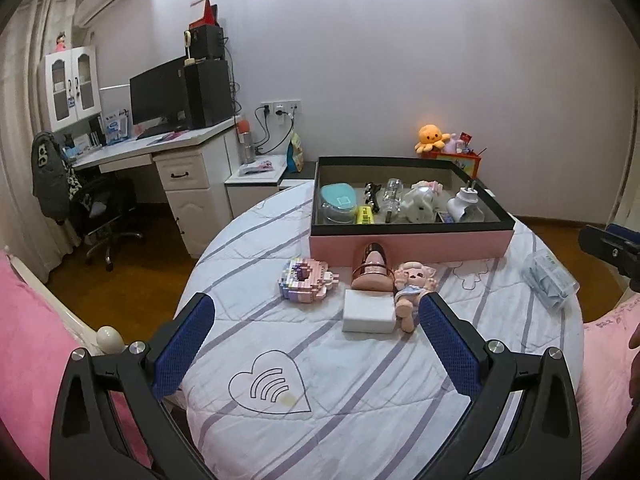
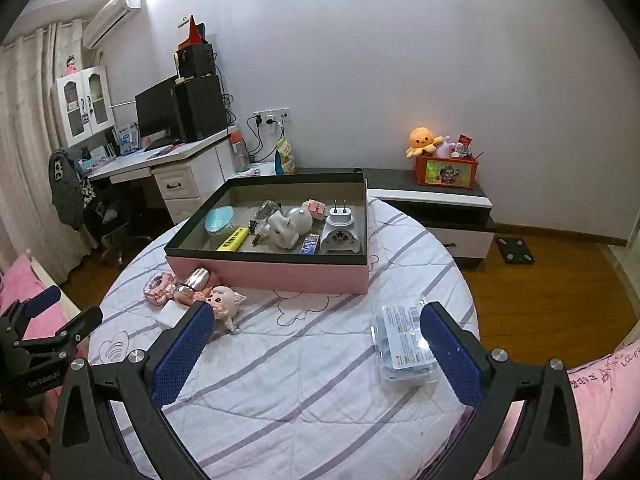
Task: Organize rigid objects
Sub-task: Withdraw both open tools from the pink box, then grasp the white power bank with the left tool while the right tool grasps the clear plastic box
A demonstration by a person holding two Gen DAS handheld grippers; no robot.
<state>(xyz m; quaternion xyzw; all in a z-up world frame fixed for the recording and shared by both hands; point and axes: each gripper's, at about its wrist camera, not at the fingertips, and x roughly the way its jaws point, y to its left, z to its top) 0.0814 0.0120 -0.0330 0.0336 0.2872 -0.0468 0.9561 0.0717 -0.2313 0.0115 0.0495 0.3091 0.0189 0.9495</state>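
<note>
Here I hold both grippers above a round table covered in a striped quilt [image 1: 360, 380], each with its blue-padded fingers spread wide and nothing between them. The left gripper [image 1: 316, 320] faces a loose cluster near the table's middle: a pink brick-built model [image 1: 306, 286], a rose-gold canister [image 1: 372, 266] lying on its side against the front wall of the pink tray [image 1: 408, 245], a white block [image 1: 368, 311] just in front of the canister, and a small doll [image 1: 410, 288] lying beside the block and touching it. From this view the doll's lower half sits just beside the inner edge of the right-hand finger. The tray's contents read left to right as a teal-lidded container [image 1: 339, 200], a yellow bar [image 1: 365, 215], a clear bottle [image 1: 391, 197], a white figurine [image 1: 420, 202] and a white plug adapter [image 1: 464, 202]. The right gripper [image 2: 316, 320] looks from further right and shows what the left view only clips at its edge: a clear plastic packet [image 2: 404, 344] with a printed label, lying alone on the quilt near the table's right rim, close beside the right-hand finger. This view also shows the tray's right wall, a low dark-topped cabinet [image 2: 432, 196] behind it carrying an orange box [image 2: 446, 172] with an orange plush octopus [image 2: 424, 140], and the left gripper's black body at the far left. The cluster appears here smaller, left of centre, partly behind the left-hand finger. Only the left view shows the heart outline stitched into the quilt in full.
</note>
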